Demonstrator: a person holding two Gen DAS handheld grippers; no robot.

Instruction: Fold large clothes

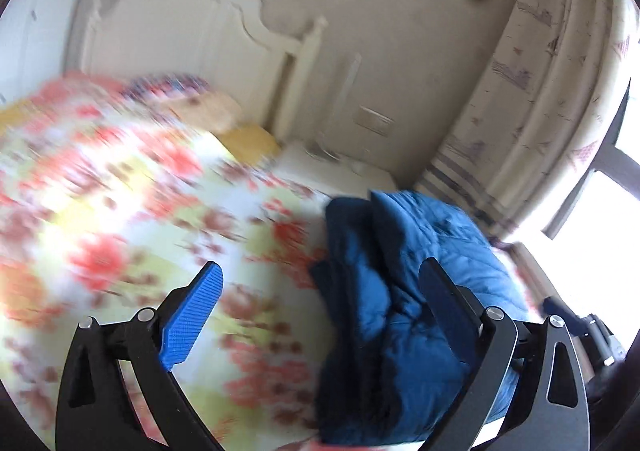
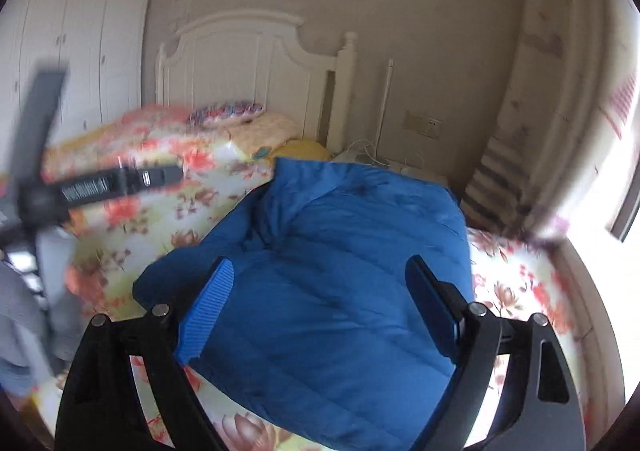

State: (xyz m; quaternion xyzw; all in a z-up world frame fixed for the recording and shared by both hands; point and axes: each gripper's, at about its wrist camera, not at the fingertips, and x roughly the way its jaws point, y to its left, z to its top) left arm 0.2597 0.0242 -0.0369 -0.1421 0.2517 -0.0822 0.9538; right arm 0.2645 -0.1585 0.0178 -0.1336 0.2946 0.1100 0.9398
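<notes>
A blue quilted jacket [image 2: 340,271] lies folded into a thick bundle on the floral bedspread [image 2: 168,203]. In the left wrist view the jacket [image 1: 400,291] sits at the right, bunched and upright-looking. My left gripper [image 1: 320,287] is open and empty above the bed, its right finger over the jacket's edge. My right gripper [image 2: 320,291] is open and empty, held above the middle of the jacket. The left wrist view is motion-blurred.
A white headboard [image 2: 248,63] stands at the bed's far end with pillows [image 2: 228,111] before it. A white wardrobe [image 2: 76,31] is far left, a curtain [image 2: 540,111] and bright window at right. A dark blurred device [image 2: 100,183] crosses the left of the right wrist view.
</notes>
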